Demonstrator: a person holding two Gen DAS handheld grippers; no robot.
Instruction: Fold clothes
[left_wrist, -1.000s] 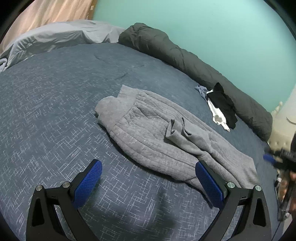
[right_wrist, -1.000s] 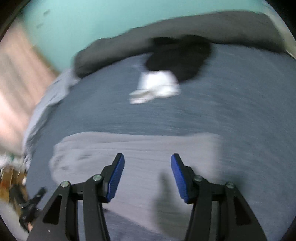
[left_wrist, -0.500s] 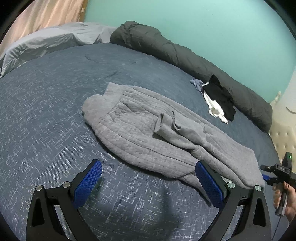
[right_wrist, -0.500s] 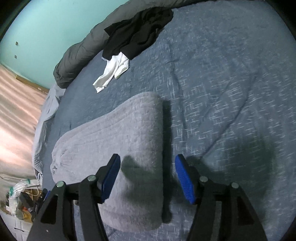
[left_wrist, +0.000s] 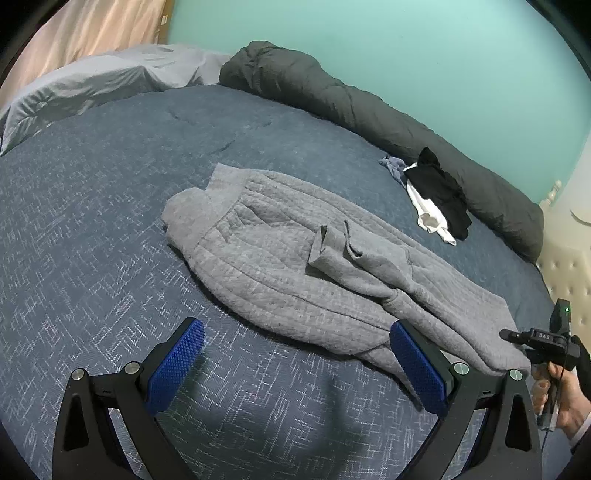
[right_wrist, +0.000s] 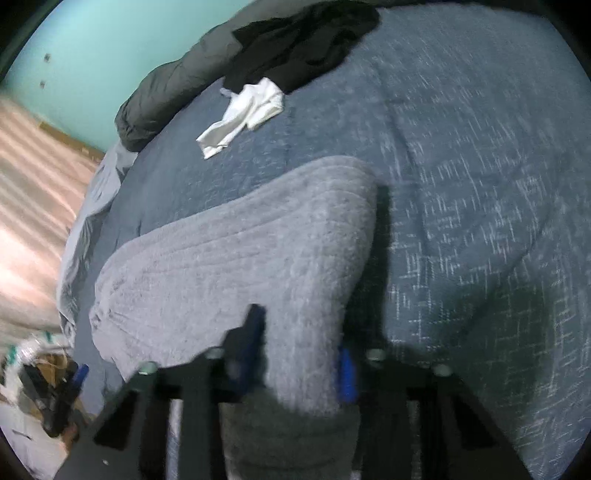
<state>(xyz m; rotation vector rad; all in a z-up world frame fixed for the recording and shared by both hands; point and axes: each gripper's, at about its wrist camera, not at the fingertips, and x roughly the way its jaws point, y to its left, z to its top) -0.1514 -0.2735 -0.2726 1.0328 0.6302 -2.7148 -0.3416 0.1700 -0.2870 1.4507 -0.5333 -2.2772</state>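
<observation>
grey sweatpants (left_wrist: 295, 266) are spread on the blue bedspread (left_wrist: 92, 221), framed by the wide-set left gripper (left_wrist: 295, 365).

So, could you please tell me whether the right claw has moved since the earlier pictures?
Yes. The right claw came down onto the grey sweatpants end; the white garment is now farther off, and its jaws are closing on the fabric.

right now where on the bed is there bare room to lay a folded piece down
The widest bare stretch of blue patterned bedspread lies between the grey quilted sweatpants, the pale grey pillow and the open left claw. Crowded: the black and white clothes pile against the rolled dark grey duvet.
</observation>
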